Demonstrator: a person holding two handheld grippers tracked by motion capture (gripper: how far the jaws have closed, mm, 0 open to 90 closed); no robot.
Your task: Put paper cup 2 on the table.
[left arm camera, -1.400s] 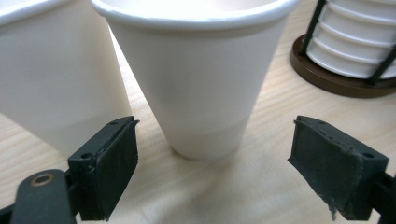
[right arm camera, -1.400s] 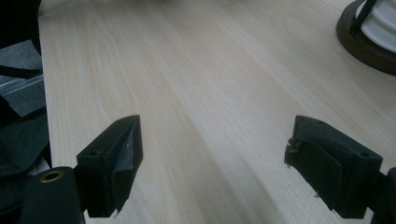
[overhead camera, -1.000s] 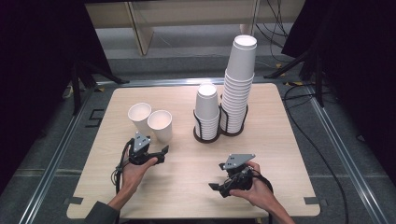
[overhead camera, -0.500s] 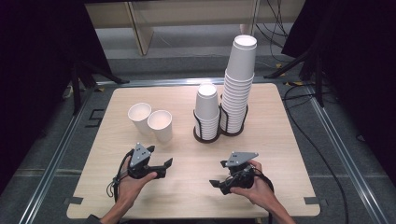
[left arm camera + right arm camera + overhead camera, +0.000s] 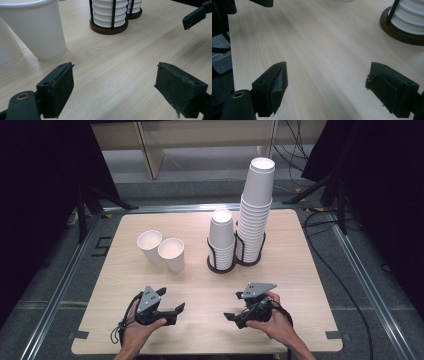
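Two loose white paper cups (image 5: 149, 245) (image 5: 171, 254) stand upright side by side on the left half of the wooden table (image 5: 300, 250). My left gripper (image 5: 171, 301) is held low over the table near the front edge, a short way in front of the cups, open with nothing between its jaws. In the left gripper view the left gripper (image 5: 115, 92) faces bare wood, with the nearer cup (image 5: 37, 27) ahead on the left. My right gripper (image 5: 232, 306) is also open and empty at the front right. The right gripper (image 5: 327, 92) looks along bare table.
Two black wire holders stand mid-table: one with a short stack of white cups (image 5: 221, 237), one with a tall stack (image 5: 256, 205). The short stack's holder (image 5: 110, 15) lies ahead of the left gripper. A holder's base (image 5: 403, 27) sits at the right gripper view's upper right.
My left hand has drawn back from the loose cups toward the near edge of the table, jaws still apart. The right hand has stayed where it was.
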